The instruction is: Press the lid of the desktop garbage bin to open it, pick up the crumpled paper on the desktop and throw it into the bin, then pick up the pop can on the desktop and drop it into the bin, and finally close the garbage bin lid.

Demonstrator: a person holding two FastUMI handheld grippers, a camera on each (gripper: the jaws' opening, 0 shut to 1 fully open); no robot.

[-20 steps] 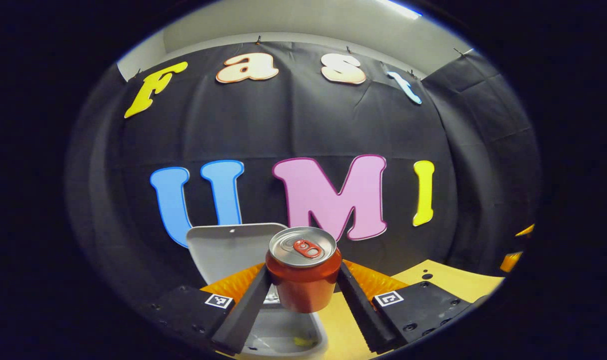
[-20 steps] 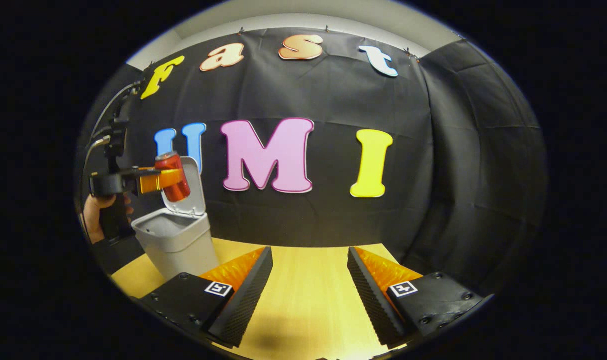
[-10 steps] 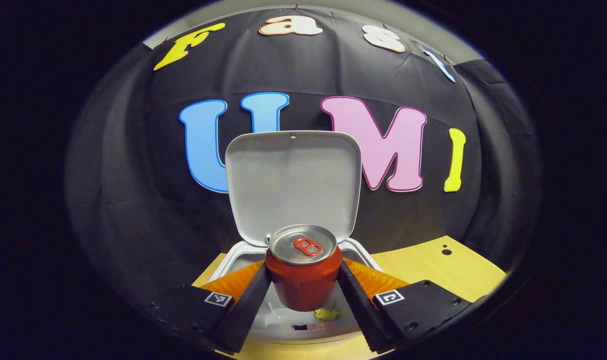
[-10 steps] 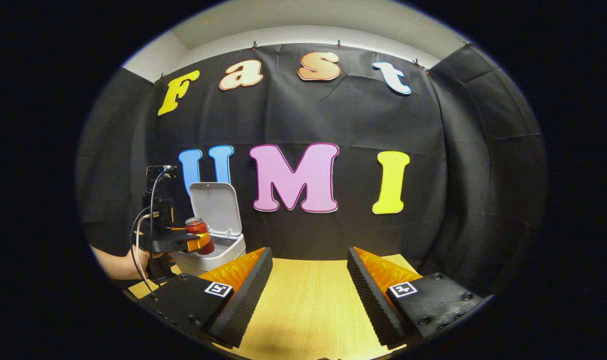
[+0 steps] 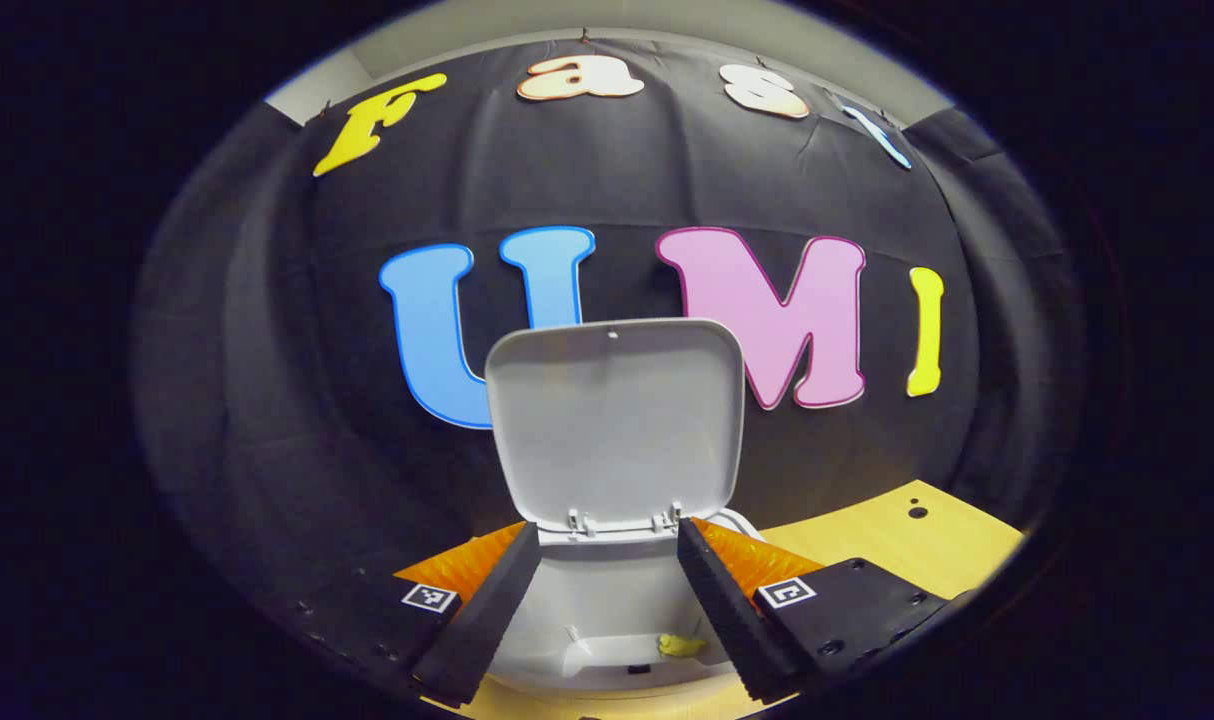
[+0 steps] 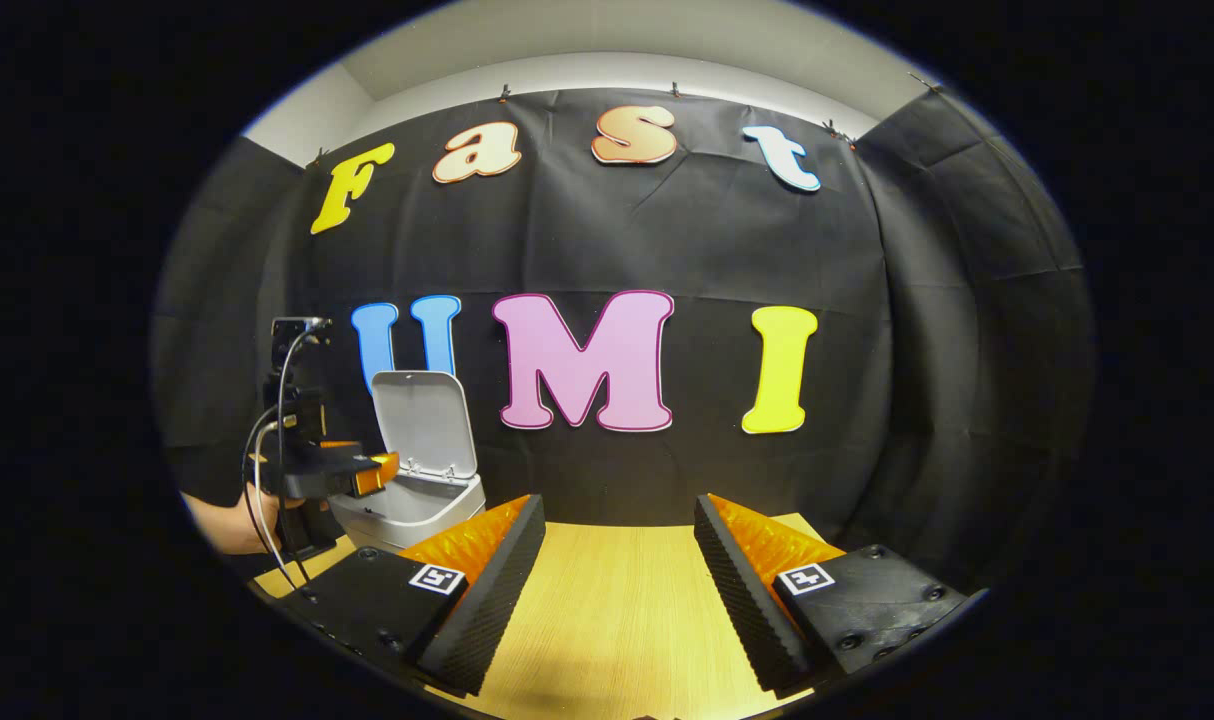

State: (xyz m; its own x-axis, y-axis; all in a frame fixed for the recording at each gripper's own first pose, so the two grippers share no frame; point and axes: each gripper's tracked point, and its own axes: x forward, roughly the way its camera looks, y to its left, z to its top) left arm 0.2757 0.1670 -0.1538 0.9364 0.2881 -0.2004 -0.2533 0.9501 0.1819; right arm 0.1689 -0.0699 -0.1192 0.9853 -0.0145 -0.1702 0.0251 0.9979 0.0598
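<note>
Left gripper (image 5: 607,600) spread apart w/ nothing between fingers, hovering just above bin (image 5: 607,640), fingers framing the opening, prob so anything let go falls straight in. Lid (image 5: 615,420) standing upright behind opening, hinged at back. Small yellowish scrap (image 5: 679,646) at bin's front inner edge; can't tell if that's the paper. Can not visible between fingers; judged already inside bin, interior too dim to confirm. Right gripper (image 6: 619,590) open too, empty, low over desk (image 6: 617,620), well apart from bin (image 6: 412,505), kept clear of the drop. Remaining step by my read: closing lid.
</note>
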